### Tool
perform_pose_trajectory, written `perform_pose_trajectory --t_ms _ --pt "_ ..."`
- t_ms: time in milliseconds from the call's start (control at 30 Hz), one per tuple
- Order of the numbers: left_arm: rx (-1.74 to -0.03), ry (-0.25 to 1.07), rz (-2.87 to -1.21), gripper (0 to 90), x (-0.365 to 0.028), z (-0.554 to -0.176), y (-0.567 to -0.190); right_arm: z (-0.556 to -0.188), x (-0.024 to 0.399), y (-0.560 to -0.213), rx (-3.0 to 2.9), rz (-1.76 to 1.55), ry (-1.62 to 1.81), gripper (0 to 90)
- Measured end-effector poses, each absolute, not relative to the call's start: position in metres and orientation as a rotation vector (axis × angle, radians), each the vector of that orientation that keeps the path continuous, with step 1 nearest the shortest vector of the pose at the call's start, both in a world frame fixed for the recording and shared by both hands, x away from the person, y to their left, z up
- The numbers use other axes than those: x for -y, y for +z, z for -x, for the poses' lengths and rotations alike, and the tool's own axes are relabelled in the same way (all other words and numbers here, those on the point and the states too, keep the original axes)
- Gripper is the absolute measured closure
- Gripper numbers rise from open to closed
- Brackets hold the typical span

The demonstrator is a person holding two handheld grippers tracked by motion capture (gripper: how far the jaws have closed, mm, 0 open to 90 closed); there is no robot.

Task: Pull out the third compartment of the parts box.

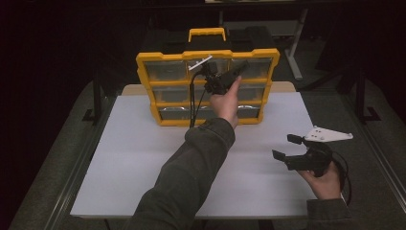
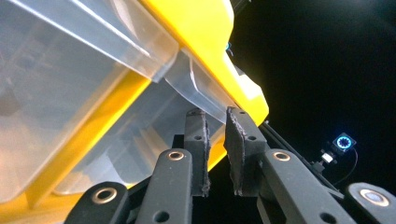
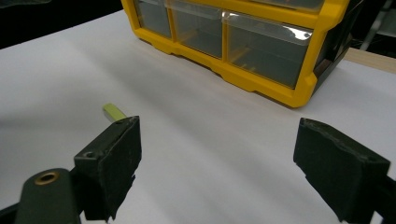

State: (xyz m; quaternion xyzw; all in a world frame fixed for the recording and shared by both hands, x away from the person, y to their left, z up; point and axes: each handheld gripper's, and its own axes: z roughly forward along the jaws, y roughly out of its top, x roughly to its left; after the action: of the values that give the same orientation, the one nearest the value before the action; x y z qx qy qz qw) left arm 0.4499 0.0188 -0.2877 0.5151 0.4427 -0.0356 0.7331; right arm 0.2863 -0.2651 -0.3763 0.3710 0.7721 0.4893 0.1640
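Yellow-framed organiser box with clear plastic drawers (image 1: 208, 86) stands upright on my white surface (image 1: 143, 158); my left gripper (image 2: 215, 122) has its jaws pinched on a top drawer's lip (image 2: 198, 91), still unopened, while right gripper (image 1: 290, 148) waits open.

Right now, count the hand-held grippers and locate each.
2. The left hand-held gripper is shut on a clear drawer of the yellow organizer; the right hand-held gripper hovers open over the table, right side.

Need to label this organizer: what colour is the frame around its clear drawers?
Yellow frame, seen best in the high view.
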Motion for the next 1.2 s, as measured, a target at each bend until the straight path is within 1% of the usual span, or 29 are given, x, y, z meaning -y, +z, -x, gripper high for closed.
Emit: perform_pose_trajectory --t_ms 300,800,1200 --pt "-0.982 -0.083 -1.123 79.3 -0.018 -0.45 -0.286 -0.287 0.264 -0.378 -2.212 -1.057 1.39 14.1" --pt "-1.0 -0.152 -1.094 80.3 -0.023 -0.446 -0.288 -0.288 0.257 -0.384 -2.251 -1.05 1.359 14.1" --pt "-0.988 -0.176 -1.093 80.3 -0.026 -0.439 -0.289 -0.29 0.252 -0.389 -2.278 -1.049 1.323 14.1"
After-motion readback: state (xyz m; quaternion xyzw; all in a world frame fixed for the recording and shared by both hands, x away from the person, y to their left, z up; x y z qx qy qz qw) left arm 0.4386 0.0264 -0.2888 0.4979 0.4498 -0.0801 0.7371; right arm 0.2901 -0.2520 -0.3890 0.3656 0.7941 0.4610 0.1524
